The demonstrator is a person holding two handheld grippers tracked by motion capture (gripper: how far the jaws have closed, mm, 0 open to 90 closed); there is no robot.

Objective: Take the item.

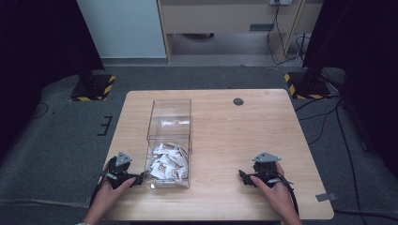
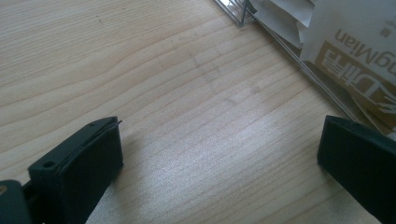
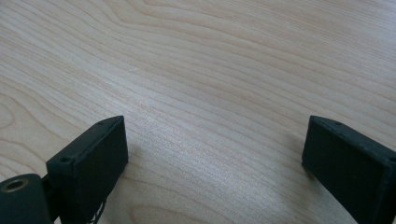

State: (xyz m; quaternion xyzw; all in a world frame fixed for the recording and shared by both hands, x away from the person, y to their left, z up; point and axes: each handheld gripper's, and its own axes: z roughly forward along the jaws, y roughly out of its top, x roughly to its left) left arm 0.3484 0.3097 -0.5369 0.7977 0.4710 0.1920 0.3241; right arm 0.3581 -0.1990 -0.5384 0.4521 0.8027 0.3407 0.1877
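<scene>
A clear plastic box stands on the wooden table, left of centre. Its near end holds several white and tan packets. My left gripper rests on the table just left of the box's near corner, held by a hand. In the left gripper view my left gripper is open over bare wood, with the box wall and a packet at the upper right. My right gripper rests near the table's front right, held by the other hand. In the right gripper view my right gripper stands open with bare wood between its jaws.
A small dark round disc sits in the tabletop near the far edge. Two black stands with yellow-striped bases flank the table on the grey carpet. Cables trail on the floor at the right.
</scene>
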